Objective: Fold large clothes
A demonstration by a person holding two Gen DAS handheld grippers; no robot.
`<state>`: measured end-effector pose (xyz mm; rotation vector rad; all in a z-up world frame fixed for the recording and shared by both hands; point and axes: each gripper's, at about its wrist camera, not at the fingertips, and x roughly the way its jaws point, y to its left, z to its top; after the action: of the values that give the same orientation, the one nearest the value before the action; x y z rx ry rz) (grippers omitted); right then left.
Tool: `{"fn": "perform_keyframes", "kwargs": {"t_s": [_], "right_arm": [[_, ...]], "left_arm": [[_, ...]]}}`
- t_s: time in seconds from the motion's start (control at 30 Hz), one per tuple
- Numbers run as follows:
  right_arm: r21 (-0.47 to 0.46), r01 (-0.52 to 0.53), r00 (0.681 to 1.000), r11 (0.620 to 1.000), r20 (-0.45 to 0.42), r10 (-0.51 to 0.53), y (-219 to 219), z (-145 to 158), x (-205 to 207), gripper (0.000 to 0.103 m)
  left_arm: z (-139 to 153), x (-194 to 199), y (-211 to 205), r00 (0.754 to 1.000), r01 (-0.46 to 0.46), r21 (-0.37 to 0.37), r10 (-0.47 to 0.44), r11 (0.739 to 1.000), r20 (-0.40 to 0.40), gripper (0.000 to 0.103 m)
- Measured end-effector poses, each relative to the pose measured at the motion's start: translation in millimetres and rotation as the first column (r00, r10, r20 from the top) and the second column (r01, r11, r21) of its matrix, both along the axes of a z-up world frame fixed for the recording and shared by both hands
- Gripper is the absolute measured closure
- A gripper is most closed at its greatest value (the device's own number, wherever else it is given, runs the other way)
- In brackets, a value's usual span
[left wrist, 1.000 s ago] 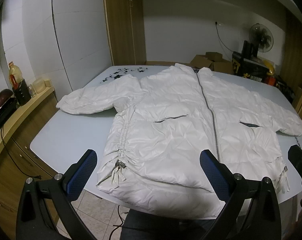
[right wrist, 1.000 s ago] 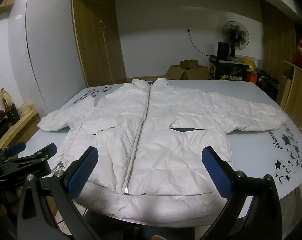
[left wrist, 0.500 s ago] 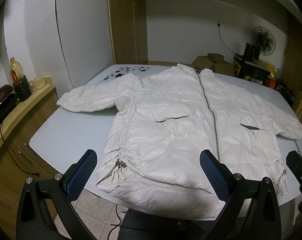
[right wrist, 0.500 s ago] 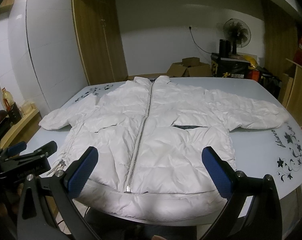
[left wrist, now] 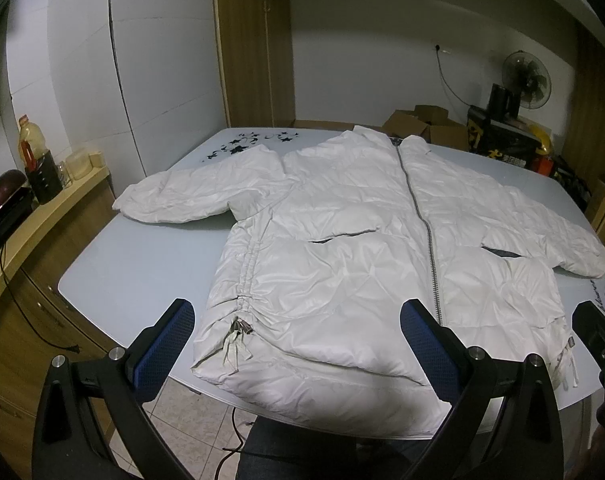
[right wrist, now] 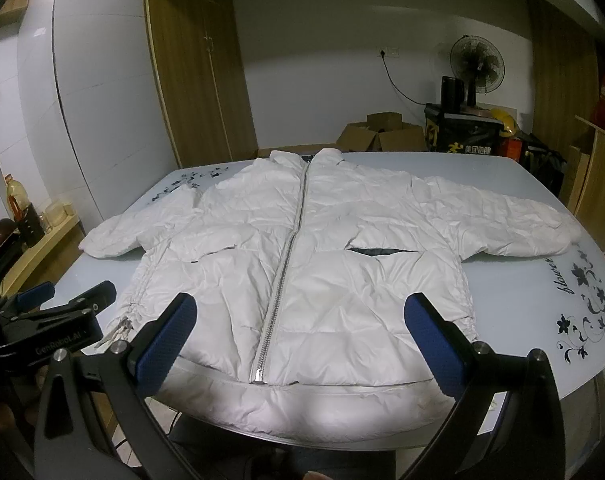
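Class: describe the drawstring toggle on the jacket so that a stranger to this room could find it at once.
Start at the pale blue table, where a white puffer jacket lies flat, zipped, hem nearest the camera. Follow its left side seam down the gathered ruching to the hem. There sits the drawstring toggle, a small metal piece with loose white cords, unlike the smooth quilting around it.

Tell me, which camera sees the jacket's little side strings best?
The left wrist view: the side strings hang clearly at the white jacket's near corner. In the right wrist view they are small, dim, beside the left gripper.
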<state>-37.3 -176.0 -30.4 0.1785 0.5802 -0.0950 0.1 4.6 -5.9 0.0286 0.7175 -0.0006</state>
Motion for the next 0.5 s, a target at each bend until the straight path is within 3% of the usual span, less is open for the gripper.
{"fn": "perform_keyframes", "kwargs": {"t_s": [0.5], "right_arm": [[0.004,-0.003,1.0,1.0,-0.008,0.003,1.5,-2.2,-0.1,0.0]], "left_arm": [[-3.0,2.7,0.2,1.0,0.001,0.0,-0.001,1.0,-0.012,0.0]]}}
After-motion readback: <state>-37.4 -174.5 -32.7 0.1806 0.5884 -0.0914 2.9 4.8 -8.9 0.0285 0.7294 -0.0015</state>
